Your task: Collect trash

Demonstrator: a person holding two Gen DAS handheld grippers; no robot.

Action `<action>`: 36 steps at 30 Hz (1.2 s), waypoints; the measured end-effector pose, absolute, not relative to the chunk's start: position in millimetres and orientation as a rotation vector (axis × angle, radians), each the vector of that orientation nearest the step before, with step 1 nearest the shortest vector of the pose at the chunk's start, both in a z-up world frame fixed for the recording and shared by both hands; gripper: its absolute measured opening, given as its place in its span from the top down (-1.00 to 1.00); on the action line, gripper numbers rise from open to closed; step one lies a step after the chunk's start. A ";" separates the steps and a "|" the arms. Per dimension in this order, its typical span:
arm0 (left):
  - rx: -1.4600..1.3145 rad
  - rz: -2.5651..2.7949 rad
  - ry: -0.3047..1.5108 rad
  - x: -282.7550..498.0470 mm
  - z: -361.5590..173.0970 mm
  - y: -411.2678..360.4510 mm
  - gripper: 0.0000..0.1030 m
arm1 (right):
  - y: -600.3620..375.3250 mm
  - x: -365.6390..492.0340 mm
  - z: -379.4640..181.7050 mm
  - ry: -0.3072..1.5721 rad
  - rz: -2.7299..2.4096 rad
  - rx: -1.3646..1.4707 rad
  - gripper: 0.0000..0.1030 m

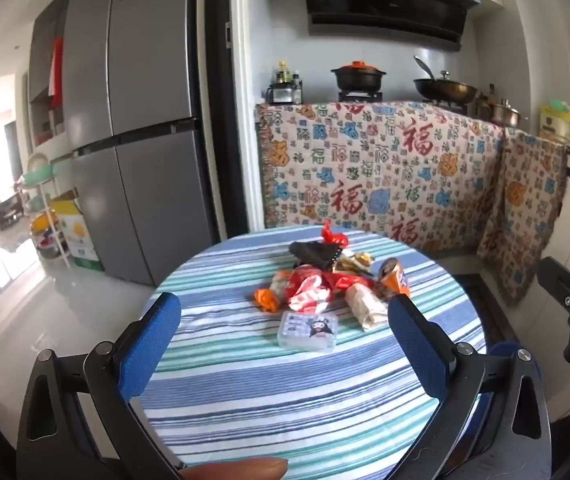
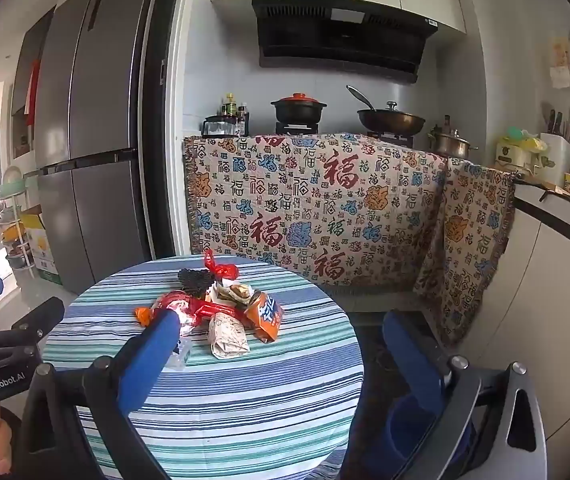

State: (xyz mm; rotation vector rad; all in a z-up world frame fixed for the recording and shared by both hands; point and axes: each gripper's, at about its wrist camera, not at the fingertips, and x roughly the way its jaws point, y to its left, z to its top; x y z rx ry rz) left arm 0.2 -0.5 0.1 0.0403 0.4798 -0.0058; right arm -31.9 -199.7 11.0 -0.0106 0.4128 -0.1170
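Both tongs, left tongs (image 1: 285, 316) and right tongs (image 2: 281, 340), stand wide and empty above the striped desk (image 1: 285, 400); the trash pile (image 1: 325, 284) lies in its middle.

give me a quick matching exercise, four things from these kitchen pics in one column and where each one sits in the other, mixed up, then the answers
Things:
1. clear plastic box
2. orange snack bag
3. black pot with orange lid
4. grey fridge

Places:
A. on the stove
B. left of the doorway
C. front of the trash pile
D. right side of the trash pile

Pairs: 1-C, 2-D, 3-A, 4-B
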 end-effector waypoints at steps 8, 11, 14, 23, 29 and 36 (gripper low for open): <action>0.029 -0.012 0.502 10.6 1.2 -0.2 -1.00 | -200.7 -30.6 9.1 0.413 -0.105 -0.011 -1.00; 0.051 -0.020 0.483 0.1 -2.1 -7.0 -0.99 | -200.2 -26.9 3.1 0.419 -0.109 -0.016 -1.00; 0.055 -0.021 0.486 1.2 -3.2 -7.4 -1.00 | -200.4 -28.2 3.0 0.419 -0.111 -0.018 -1.00; 0.053 -0.023 0.486 1.3 -3.9 -8.1 -1.00 | -198.7 -29.2 6.4 0.416 -0.114 -0.021 -1.00; 0.055 -0.026 0.485 0.7 -3.1 -8.5 -0.99 | -197.9 -30.4 6.5 0.412 -0.114 -0.026 -1.00; 0.055 -0.024 0.483 -0.3 -4.3 -9.6 -1.00 | -197.7 -30.3 6.4 0.414 -0.116 -0.027 -1.00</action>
